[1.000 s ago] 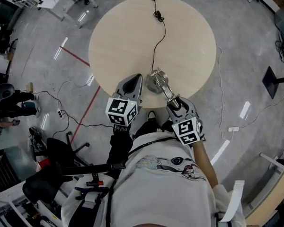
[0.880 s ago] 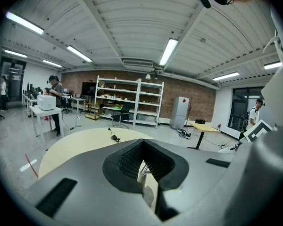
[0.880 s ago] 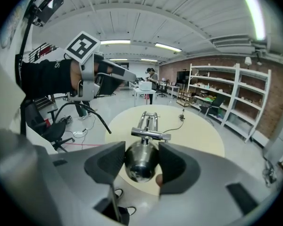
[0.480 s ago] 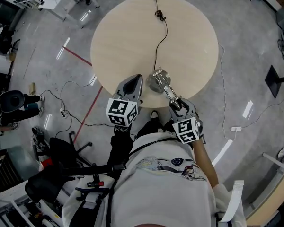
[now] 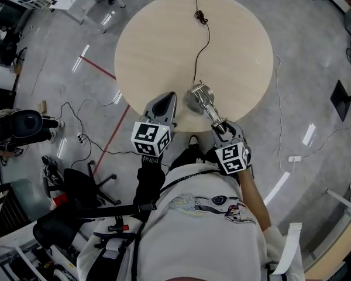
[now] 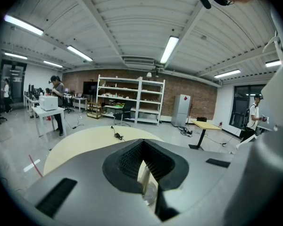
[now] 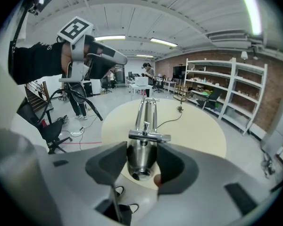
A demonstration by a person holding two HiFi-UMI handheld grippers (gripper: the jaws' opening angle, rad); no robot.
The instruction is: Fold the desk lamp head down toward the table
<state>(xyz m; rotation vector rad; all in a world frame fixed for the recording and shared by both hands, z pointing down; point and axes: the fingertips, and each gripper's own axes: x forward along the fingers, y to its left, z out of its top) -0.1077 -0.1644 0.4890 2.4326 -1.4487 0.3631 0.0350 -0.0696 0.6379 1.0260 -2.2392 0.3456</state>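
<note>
Right gripper view shows the lamp head point(image 7: 141, 154) clamped between the pads of the right gripper point(image 7: 142, 164), whose jaws have just been closing on it, a hold suited to swinging it down. The lamp stands at the counter's point(image 5: 164, 40) near edge. The left gripper point(image 6: 142, 144), closed and empty, waits beside the base point(image 5: 199, 96), probably to steady it. Compared with the earlier frame, head and right gripper sit slightly lower; the left is unmoved.
</note>
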